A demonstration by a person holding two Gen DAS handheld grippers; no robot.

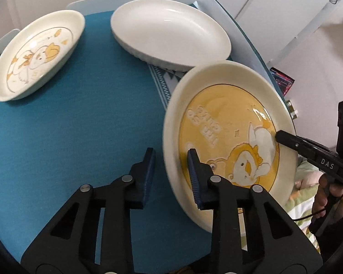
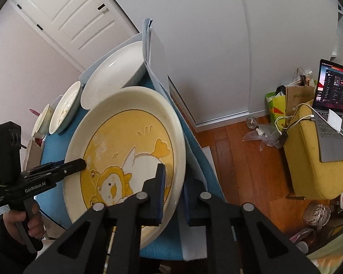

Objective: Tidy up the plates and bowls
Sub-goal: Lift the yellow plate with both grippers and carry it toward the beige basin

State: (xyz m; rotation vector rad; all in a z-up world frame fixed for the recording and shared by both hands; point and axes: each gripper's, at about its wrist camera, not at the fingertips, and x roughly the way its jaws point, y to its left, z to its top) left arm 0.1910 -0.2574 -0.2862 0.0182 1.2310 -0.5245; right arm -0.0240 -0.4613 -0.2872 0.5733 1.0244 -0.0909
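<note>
Stacking looks barely begun: both grippers, left (image 1: 171,157) and right (image 2: 173,182), straddle the yellow plate's (image 1: 228,123) rim (grip unclear); two dishes wait.

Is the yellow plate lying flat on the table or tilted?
Tilted: the yellow plate stands steeply on edge above the blue mat, both grippers straddling its rim.

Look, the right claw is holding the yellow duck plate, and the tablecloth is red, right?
Not red. The tablecloth is blue, as the left wrist view shows. The right claw does hold the yellow duck plate, gripping its rim.
</note>
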